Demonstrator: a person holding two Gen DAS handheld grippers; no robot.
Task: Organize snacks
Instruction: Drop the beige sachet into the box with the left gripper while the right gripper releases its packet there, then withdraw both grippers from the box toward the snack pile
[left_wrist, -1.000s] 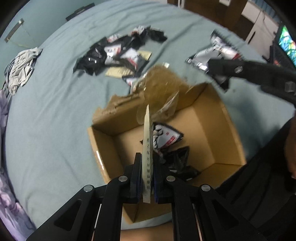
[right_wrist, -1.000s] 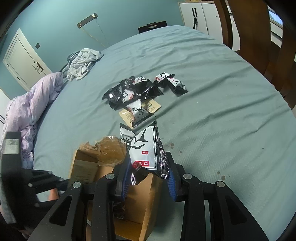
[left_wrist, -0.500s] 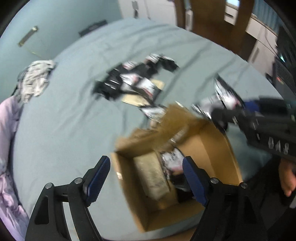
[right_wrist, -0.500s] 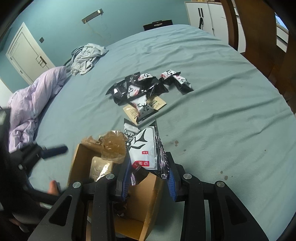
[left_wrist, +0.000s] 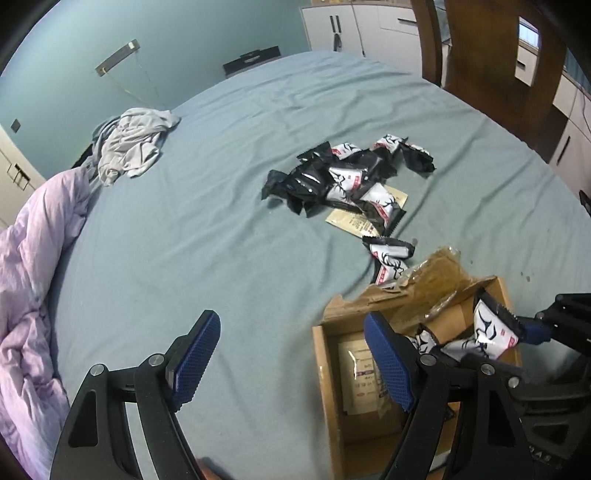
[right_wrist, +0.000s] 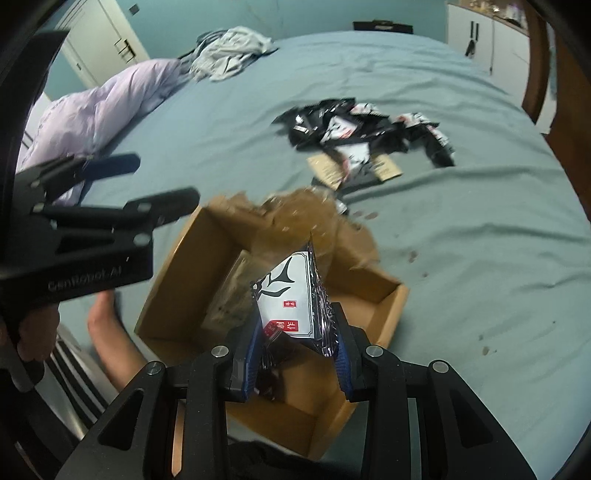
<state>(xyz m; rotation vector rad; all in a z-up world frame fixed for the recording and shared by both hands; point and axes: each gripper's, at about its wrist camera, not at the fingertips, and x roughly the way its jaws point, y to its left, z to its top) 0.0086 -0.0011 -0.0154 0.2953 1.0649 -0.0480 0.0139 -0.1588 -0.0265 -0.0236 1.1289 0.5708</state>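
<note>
An open cardboard box sits on the bed at its near edge. It holds a beige packet and black-and-white packets. My right gripper is shut on a black-and-white snack packet and holds it over the box; the packet also shows in the left wrist view. My left gripper is open and empty, above the bed just left of the box. A pile of snack packets lies farther out on the sheet.
A teal sheet covers the bed. A lilac duvet lies at the left and grey clothes at the far left. Wooden furniture stands at the far right. Torn brown tape hangs on the box's far flap.
My left gripper let the beige packet drop into the box, opened wide and drew back left. My right gripper moved over the box with its packet.
</note>
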